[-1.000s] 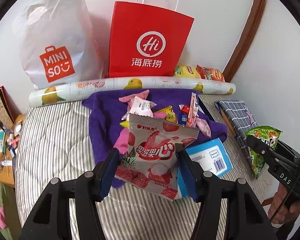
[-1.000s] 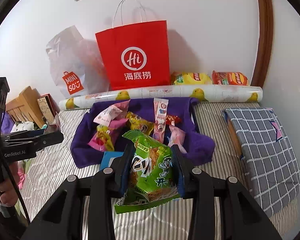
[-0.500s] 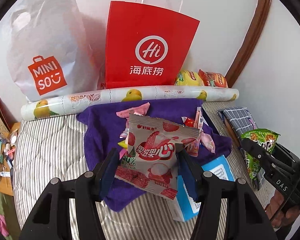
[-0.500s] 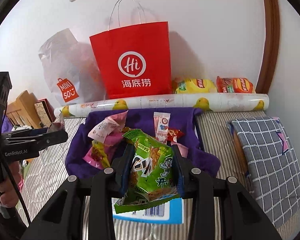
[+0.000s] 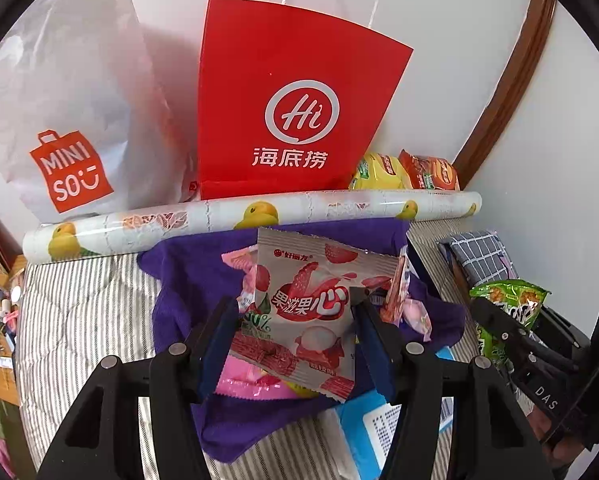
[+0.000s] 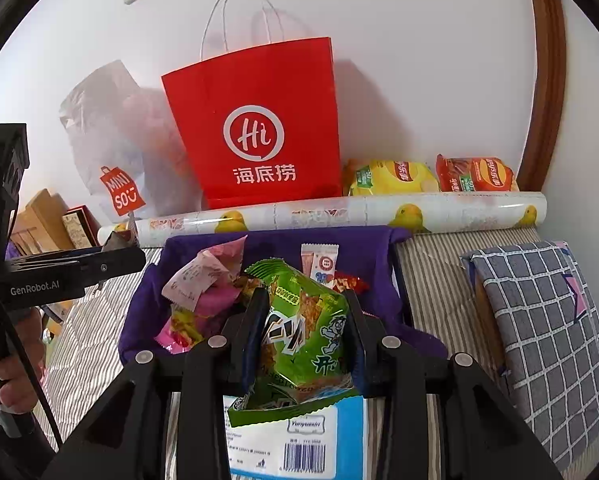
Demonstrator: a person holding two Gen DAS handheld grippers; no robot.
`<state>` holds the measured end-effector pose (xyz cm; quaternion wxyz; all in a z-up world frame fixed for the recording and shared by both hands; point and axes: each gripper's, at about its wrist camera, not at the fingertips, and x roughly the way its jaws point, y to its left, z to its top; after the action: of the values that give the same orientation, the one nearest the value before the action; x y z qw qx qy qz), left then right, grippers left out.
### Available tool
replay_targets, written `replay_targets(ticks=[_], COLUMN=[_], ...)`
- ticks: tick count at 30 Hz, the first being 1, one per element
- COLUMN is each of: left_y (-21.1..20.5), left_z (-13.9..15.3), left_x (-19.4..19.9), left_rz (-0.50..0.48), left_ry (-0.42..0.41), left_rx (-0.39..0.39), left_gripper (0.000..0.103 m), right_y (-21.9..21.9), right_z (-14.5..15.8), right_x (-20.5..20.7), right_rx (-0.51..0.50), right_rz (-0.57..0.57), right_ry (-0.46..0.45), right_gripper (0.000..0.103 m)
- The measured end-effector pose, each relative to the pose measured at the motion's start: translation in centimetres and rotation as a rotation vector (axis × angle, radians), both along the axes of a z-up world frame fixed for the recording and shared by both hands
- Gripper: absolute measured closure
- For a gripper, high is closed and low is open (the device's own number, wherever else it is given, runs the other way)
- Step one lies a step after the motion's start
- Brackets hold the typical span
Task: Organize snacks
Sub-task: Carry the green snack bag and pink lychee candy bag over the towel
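Note:
My left gripper (image 5: 293, 312) is shut on a pink strawberry snack packet (image 5: 307, 312) and holds it above the purple cloth (image 5: 187, 276). My right gripper (image 6: 303, 312) is shut on a green snack packet (image 6: 303, 332) above the same cloth (image 6: 363, 248). Several small snacks (image 6: 203, 284) lie piled on the cloth. A red paper bag (image 5: 287, 100) stands upright against the wall behind the cloth; it also shows in the right wrist view (image 6: 259, 120). The right gripper with its green packet (image 5: 507, 308) shows at the right of the left wrist view.
A white Miniso plastic bag (image 5: 67, 120) stands left of the red bag. A printed roll (image 5: 259, 212) lies across the back. Two chip bags (image 6: 431, 176) sit behind it. A blue-white box (image 6: 295, 440) lies under the grippers. A checked cushion (image 6: 547, 332) lies at right.
Both grippers have moved forward toward the red bag with their packets; the bag and cloth appear larger and closer. Both grips are unchanged.

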<state>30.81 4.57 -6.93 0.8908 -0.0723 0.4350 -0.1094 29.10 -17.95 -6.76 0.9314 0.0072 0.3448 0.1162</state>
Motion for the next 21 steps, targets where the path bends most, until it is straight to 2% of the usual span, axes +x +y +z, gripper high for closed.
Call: replay_targets(ticks=[21], left_y=[2.0], left_z=[-2.9], left_x=[4.0], left_rz=[0.034], left_ry=[0.059], left_rx=[-0.045], left_gripper=[0.046], right_y=[1.8], right_z=[-1.9], right_x=[5.6], right_rx=[0.033], right_rz=[0.034], right_ry=[0.054], right_gripper=[0.067])
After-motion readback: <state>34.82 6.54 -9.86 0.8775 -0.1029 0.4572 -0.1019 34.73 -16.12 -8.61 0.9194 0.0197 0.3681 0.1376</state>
